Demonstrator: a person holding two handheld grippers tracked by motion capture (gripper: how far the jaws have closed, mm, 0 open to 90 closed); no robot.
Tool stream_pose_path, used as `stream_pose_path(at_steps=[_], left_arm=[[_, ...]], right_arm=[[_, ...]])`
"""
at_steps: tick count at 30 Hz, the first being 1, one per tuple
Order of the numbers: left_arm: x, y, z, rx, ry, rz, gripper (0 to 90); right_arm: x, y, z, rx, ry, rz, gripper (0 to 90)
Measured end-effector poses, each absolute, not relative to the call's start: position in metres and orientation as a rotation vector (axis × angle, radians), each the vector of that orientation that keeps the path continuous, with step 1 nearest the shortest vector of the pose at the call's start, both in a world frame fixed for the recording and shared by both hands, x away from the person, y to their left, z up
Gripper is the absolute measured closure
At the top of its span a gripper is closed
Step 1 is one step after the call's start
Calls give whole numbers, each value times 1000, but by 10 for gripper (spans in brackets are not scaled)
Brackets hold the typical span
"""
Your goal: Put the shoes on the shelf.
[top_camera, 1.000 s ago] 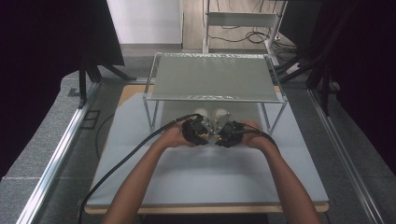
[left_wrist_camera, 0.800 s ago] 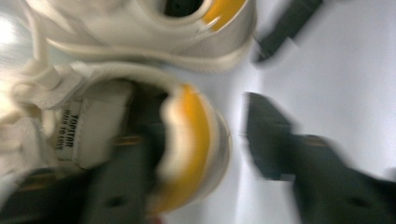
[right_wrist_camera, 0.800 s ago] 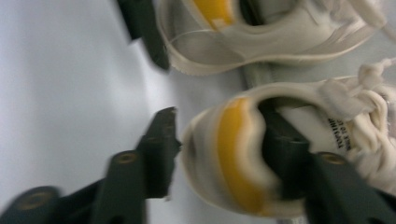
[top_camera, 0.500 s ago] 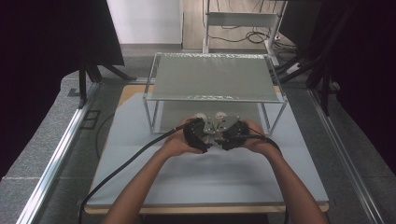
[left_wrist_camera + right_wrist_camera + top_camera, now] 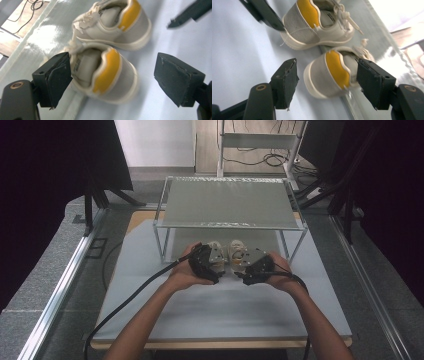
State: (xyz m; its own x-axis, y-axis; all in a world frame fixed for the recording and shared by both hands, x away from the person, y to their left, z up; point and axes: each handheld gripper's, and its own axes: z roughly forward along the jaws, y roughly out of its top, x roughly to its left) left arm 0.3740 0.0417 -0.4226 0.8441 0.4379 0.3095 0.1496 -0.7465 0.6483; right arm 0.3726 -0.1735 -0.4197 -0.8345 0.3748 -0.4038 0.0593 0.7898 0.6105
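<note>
Cream leather and a yellow heel lining mark the two small shoes, which stand side by side on the pale blue tabletop point(image 5: 215, 315), heels toward you, at the front edge of the wire shelf point(image 5: 227, 202) and partly beneath it. The left shoe point(image 5: 105, 72) lies between the jaws of the left gripper point(image 5: 117, 80); the right shoe point(image 5: 332, 75) lies between the jaws of the right gripper point(image 5: 329, 85). Both grippers have just been opening, and their jaws now stand wide, with a clear gap between each pad and the shoe it brackets. Neither gripper holds anything.

The step in hand reads as releasing the pair and backing away.

1. Keep both sets of jaws fully spread. Do not let a pad brush a heel, since a light shoe shifts at a touch.
2. Draw each gripper straight back along its own line, toward your side of the tabletop. A sideways sweep risks catching the loose laces point(image 5: 75, 46).
3. Watch the inner jaw of each gripper. In the high view the two grippers sit near each other, and in each gripper view a jaw of the other gripper shows close to the neighbouring shoe.
4. Lift only after the pads pass the heels.
5. Check that the pair remains parallel.
</note>
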Motion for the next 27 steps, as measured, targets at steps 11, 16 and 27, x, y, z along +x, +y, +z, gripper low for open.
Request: stream_pose_path(at_steps=[11,16,27], left_arm=[[340,59,-443,2325,602,389,504],[360,56,-457,2257,744,268,649],[378,55,-461,2201,801,224,802]], right_arm=[[336,-189,-429,543,2405,958,644],[348,-180,-453,586,2514,869,746],[374,-170,-455,688,2363,865,790]])
